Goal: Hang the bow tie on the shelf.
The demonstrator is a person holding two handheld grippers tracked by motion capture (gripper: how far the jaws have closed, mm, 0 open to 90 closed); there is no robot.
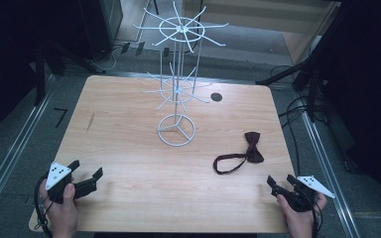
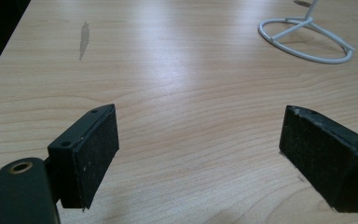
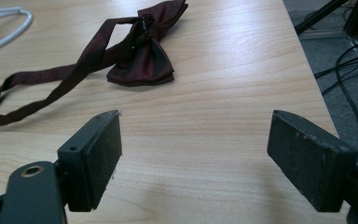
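Lying on table [image 1: 129, 148]: bow tie [image 1: 248, 151], beside wire rack [image 1: 177, 130].

Overhead and low gripper cameras share table [image 1: 129, 148].

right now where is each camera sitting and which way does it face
High view: above the person's side, looking forward and down on the table; both hands, left gripper and right gripper show.
Left gripper view: rides the left gripper, faces along its open jaws toward the white wire stand.
Right gripper view: rides the right gripper, faces the dark red bow tie.
Shared: the stand's ring base shows in all three.
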